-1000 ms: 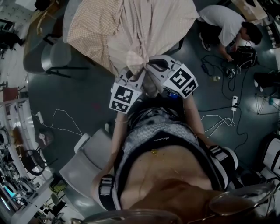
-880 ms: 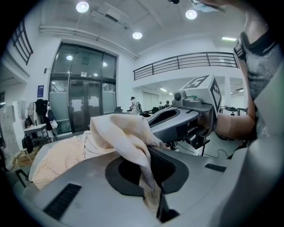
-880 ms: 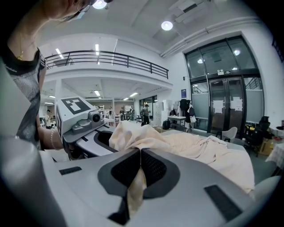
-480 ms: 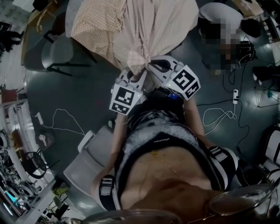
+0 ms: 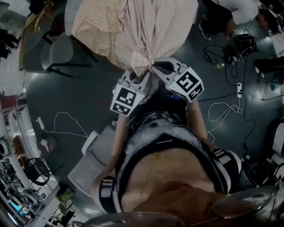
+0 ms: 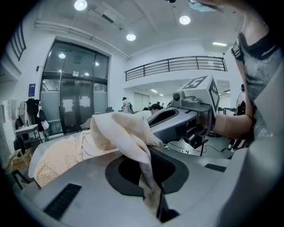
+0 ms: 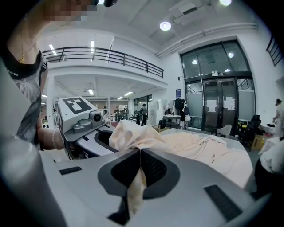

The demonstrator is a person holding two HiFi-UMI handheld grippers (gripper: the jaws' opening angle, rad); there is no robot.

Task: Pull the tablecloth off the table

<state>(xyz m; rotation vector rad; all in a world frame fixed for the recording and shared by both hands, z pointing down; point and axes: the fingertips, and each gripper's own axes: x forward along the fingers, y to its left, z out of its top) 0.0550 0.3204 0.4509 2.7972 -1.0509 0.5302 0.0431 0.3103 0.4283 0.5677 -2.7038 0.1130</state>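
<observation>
The beige tablecloth (image 5: 146,26) hangs off the table's near edge, drawn into a tight bunch in the head view. Both grippers hold that bunch side by side. My left gripper (image 5: 138,73) is shut on a fold of the tablecloth (image 6: 126,133), which trails down between the jaws of the left gripper (image 6: 150,151). My right gripper (image 5: 153,68) is shut on a neighbouring fold; in the right gripper view the tablecloth (image 7: 186,148) spreads back over the table (image 7: 230,146) behind the right gripper (image 7: 140,150). The table top is almost wholly hidden under cloth.
A grey chair (image 5: 55,53) stands left of the table. Another pale chair (image 5: 91,155) is close at my left side. Cables and a power strip (image 5: 238,91) lie on the floor at right, near a crouching person (image 5: 237,11). Cluttered shelves (image 5: 17,177) line the left.
Both grippers have drawn back from the table with the cloth still held. The floor cables, the chair and the crouching person have slid toward the top of the head view.
</observation>
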